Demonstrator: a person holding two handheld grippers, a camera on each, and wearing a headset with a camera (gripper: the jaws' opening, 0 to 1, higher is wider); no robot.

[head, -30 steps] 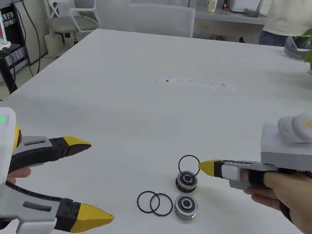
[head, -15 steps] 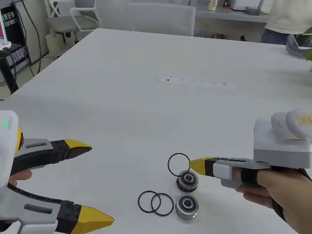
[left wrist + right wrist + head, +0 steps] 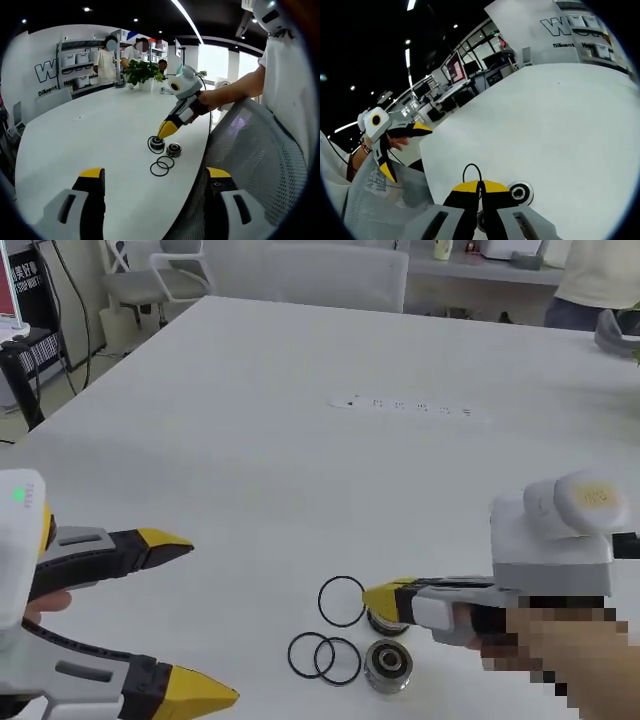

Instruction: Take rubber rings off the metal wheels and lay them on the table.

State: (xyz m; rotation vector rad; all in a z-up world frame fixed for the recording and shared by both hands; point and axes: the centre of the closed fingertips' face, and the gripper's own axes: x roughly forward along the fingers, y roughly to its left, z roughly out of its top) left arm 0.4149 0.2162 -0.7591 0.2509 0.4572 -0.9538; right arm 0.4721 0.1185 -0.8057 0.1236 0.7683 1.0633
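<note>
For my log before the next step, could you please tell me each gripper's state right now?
Left gripper: open, holding nothing.
Right gripper: shut on a rubber ring.

Far metal wheel (image 3: 387, 624) — and one edge of rubber ring (image 3: 320, 600) — partly behind right gripper (image 3: 368, 597)

Rubber rings: three. Lone ring (image 3: 342, 578) up-left of front wheel (image 3: 388, 663), pinched at tip of right tool (image 3: 368, 595). Overlapped pair, left ring (image 3: 289, 653) and right ring (image 3: 340, 683), just left of front wheel. Metal wheels: two. Rear wheel (image 3: 385, 624) just behind front wheel, part hidden. Tools: two. Left tool (image 3: 212, 619) well left of front wheel. Counter (image 3: 300, 440): one.
</note>
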